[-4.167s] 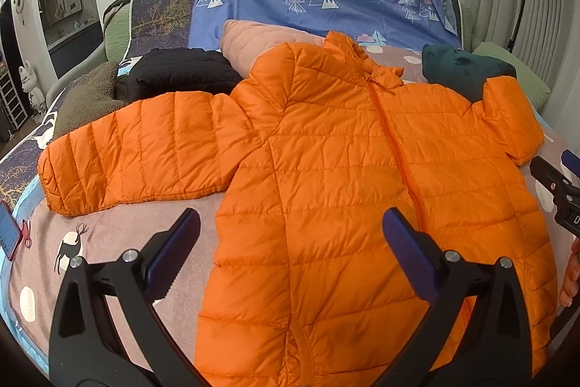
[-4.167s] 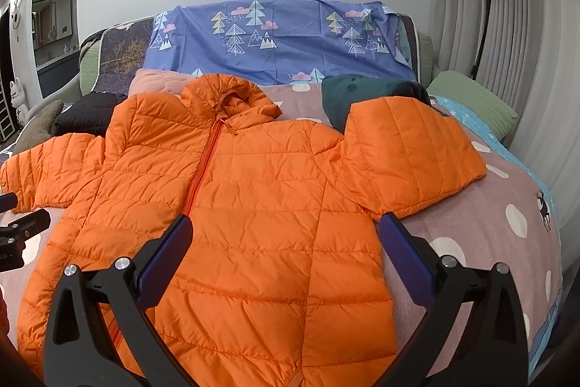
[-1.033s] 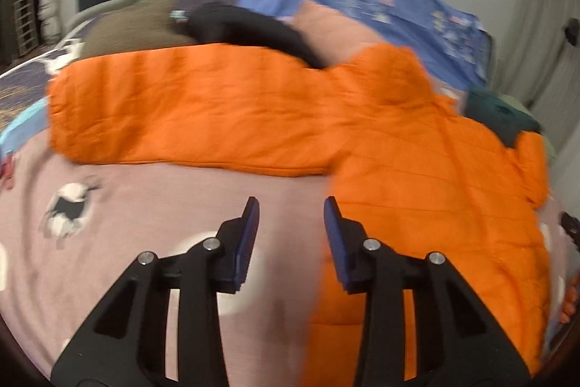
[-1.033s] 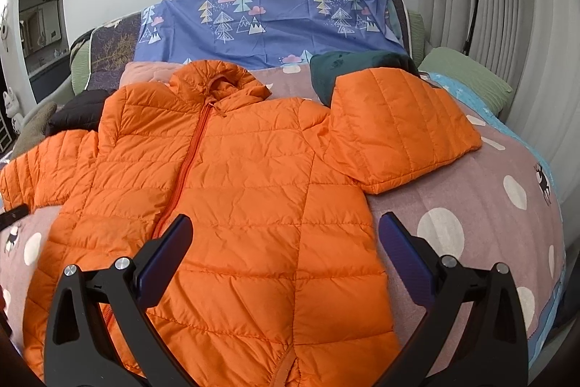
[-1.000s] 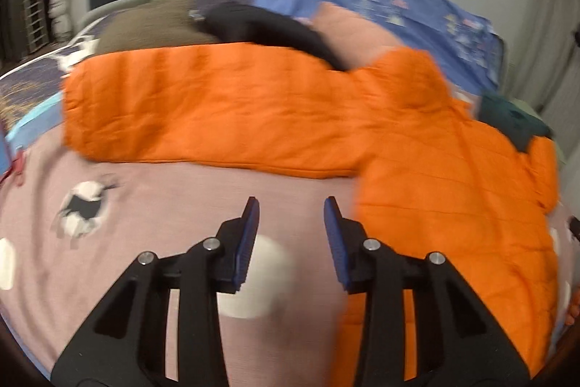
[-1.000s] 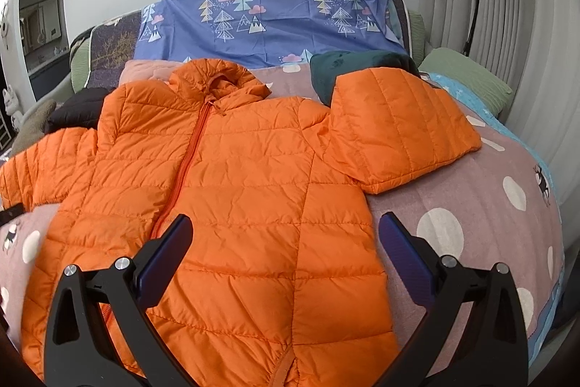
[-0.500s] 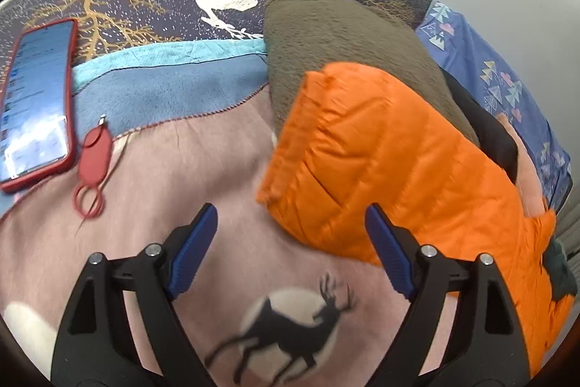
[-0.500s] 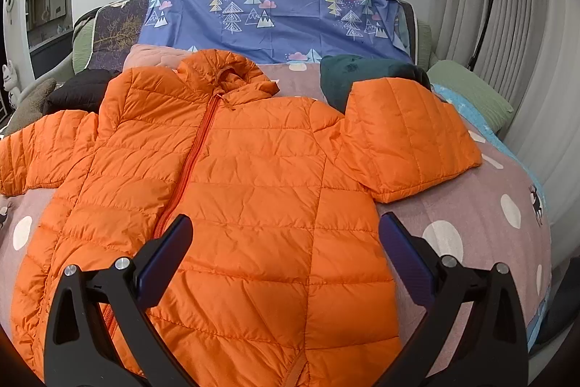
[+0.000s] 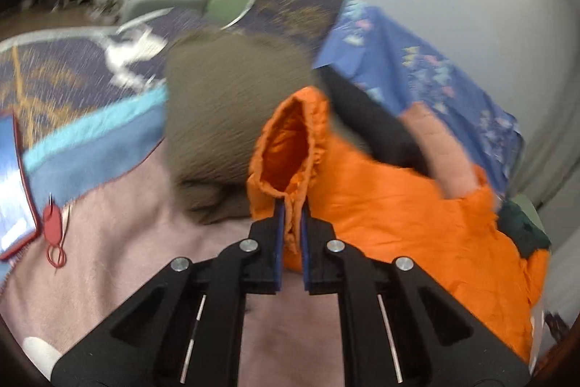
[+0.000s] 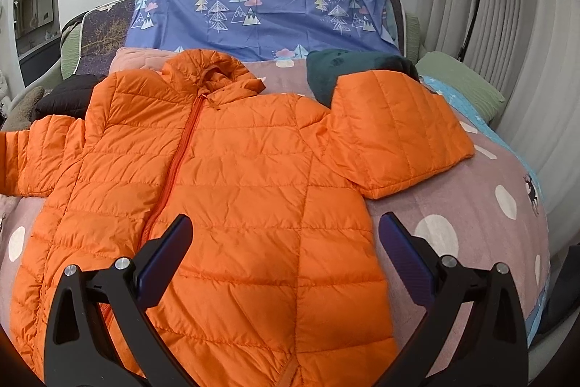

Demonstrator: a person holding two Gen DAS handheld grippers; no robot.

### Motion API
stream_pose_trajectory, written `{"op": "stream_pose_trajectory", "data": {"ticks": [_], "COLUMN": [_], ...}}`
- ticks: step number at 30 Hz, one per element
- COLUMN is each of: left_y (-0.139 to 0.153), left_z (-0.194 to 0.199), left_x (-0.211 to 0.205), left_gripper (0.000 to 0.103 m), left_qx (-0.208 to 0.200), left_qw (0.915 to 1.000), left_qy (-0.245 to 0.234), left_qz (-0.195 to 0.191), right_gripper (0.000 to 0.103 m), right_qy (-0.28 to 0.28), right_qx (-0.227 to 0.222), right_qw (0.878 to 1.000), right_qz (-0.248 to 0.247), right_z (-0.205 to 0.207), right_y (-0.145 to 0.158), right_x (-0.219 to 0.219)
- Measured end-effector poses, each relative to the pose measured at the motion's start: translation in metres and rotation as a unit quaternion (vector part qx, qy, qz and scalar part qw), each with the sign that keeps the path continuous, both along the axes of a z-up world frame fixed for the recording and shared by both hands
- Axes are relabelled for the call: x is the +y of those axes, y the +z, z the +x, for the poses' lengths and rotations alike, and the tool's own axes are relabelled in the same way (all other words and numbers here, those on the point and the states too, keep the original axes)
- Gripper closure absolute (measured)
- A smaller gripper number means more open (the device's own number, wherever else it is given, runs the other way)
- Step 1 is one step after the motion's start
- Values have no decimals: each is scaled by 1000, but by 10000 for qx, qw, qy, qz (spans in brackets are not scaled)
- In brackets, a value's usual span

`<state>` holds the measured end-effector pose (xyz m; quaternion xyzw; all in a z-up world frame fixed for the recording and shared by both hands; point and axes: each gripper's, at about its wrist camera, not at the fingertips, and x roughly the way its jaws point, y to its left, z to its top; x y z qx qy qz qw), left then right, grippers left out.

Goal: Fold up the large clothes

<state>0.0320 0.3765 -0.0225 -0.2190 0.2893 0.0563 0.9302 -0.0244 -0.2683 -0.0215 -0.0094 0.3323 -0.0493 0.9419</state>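
An orange puffer jacket (image 10: 232,176) lies front up on the bed, zipped, hood toward the headboard. Its right sleeve (image 10: 395,129) is spread out to the side. My left gripper (image 9: 291,220) is shut on the cuff of the left sleeve (image 9: 290,147) and holds it raised, the cuff opening facing the camera. That sleeve (image 10: 40,151) runs off the left edge of the right wrist view. My right gripper (image 10: 282,252) is open and empty, above the jacket's lower right panel.
A brown fleece (image 9: 224,111), a black garment (image 9: 366,122) and a pink one (image 9: 442,155) lie behind the sleeve. A dark green garment (image 10: 348,71) lies by the right sleeve. A red phone (image 9: 14,184) and red tag (image 9: 54,223) lie at left on the pink dotted blanket (image 10: 453,205).
My left gripper has closed on the end of the left sleeve and lifted the cuff off the blanket. My right gripper has stayed open above the jacket.
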Motion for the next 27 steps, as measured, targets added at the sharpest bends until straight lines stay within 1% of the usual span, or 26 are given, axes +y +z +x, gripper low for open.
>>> {"op": "stream_pose_trajectory", "data": {"ticks": [1,2,3,4,5,6,7,8,9,10,12,13,14,16,17,18,20,23,24,25,26,27], "left_y": [18,40,56,77,89,100,109,117,122,126,125,121,117,104,96,88,75,66,65,60,56,52], "left_z": [-3,-6,-7,-8,-7,-6,-4,0,4,11,19,26,29,42,50,56,59,57,55,54,51,47], "left_x": [-18,-42,-63,-94,-115,-141,-167,-200,-229,-266,-318,-352,-373,-411,-434,-449,-462,-462,-454,-443,-437,-428], "left_gripper": [96,96,96,96,96,96,96,96,96,96,96,96,95,95,90,77,55,54,54,54,54,54], "left_qx": [-137,-323,-439,-579,-662,-751,-812,-862,-885,-895,-866,-844,-821,-719,-623,-544,-420,-368,-358,-308,-260,-196], "left_qw": [9996,9975,9948,9894,9850,9788,9720,9623,9534,9410,9234,9123,9059,8938,8879,8851,8864,8874,8904,8956,8998,9049], "left_qy": [-209,-527,-760,-1110,-1363,-1683,-1997,-2374,-2689,-3080,-3566,-3837,-3994,-4315,-4474,-4555,-4559,-4539,-4479,-4368,-4273,-4156], "left_qz": [136,341,513,731,824,889,940,1007,1047,1081,1126,1155,1145,985,868,787,691,713,733,787,840,896], "right_gripper": [1,1,1,1,1,1,1,1,1,1,1,1,1,1,1,1,1,1,1,1,1,1], "right_qy": [38,79,131,172,228,263,298,317,322,313,261,245,221,100,12,-45,-160,-126,-69,30,171,428], "right_qx": [1,-9,-29,-46,-59,-59,-60,-59,-76,-94,-113,-111,-114,-138,-135,-129,-118,-103,-89,-67,-45,-17], "right_qw": [10000,9999,9999,9998,9996,9995,9993,9992,9991,9990,9989,9988,9987,9989,9989,9988,9980,9972,9968,9960,9948,9924], "right_qz": [30,63,99,123,155,176,200,222,262,291,383,416,438,440,453,477,598,735,795,891,1007,1150], "right_z": [1,2,2,2,1,1,0,-1,-3,-4,-7,-8,-9,-13,-14,-15,-17,-18,-17,-14,-10,-2], "right_y": [0,0,0,0,-1,-1,-2,-3,-4,-4,-5,-6,-6,-8,-8,-9,-10,-11,-12,-12,-11,-11], "right_x": [1,3,5,6,8,9,9,9,6,4,-4,-8,-12,-24,-32,-37,-52,-66,-68,-69,-70,-69]}}
